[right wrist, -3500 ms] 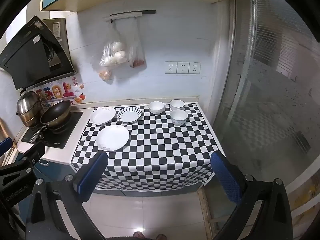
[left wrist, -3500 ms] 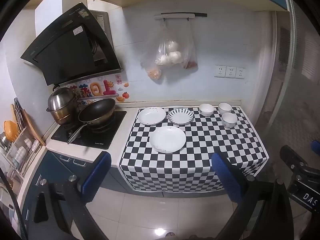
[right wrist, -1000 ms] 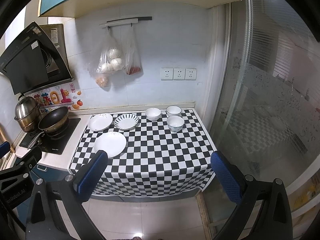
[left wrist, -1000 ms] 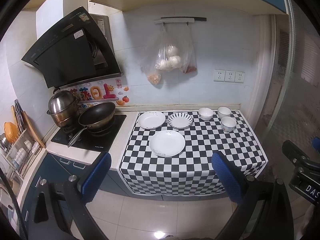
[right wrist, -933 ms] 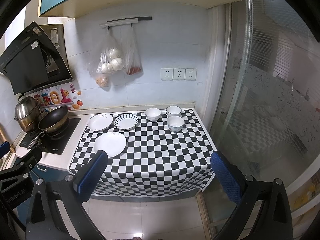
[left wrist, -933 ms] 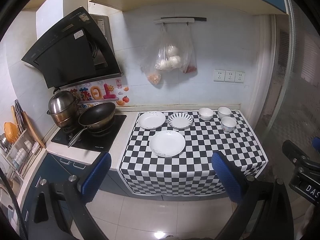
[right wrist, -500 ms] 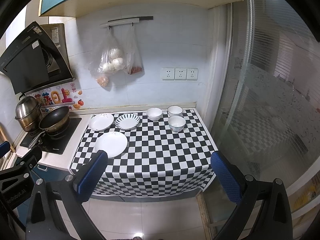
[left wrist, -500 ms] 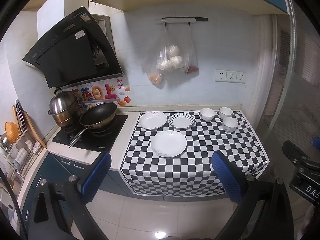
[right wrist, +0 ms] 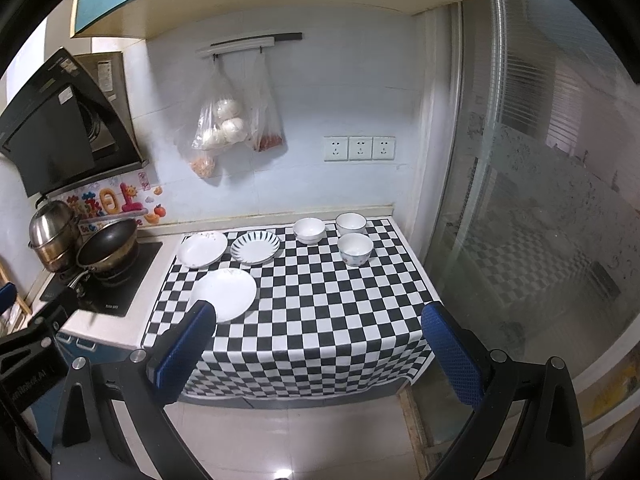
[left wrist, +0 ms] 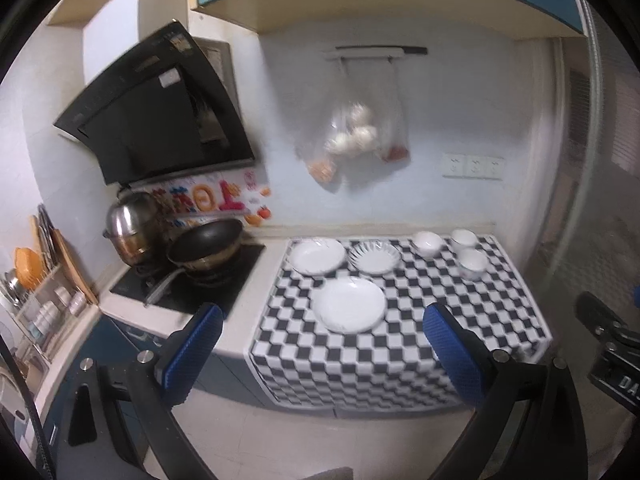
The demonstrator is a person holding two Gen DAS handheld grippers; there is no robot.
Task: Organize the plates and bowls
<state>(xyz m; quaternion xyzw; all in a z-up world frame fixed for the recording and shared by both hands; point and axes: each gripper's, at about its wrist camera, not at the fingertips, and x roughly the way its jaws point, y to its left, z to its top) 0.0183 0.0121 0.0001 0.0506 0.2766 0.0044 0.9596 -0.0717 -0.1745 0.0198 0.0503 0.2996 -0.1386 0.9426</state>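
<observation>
While you hold both tools short of the counter, your left gripper (left wrist: 320,336) and right gripper (right wrist: 318,334) stand with jaws spread wide, grasping nothing. At centre frame on the checkered cloth (right wrist: 320,300) lie three plates: a plain plate (right wrist: 223,294) nearest, a second white plate (right wrist: 202,249) and a striped plate (right wrist: 255,247) behind it. Three bowls (right wrist: 355,249) cluster at the cloth's upper right, apart from the plates.

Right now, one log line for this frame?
phase: approach, pre-grasp | left gripper: open, empty | right gripper: open, empty | plates: three, unstacked on checkered cloth | bowls: three, separate, back right
</observation>
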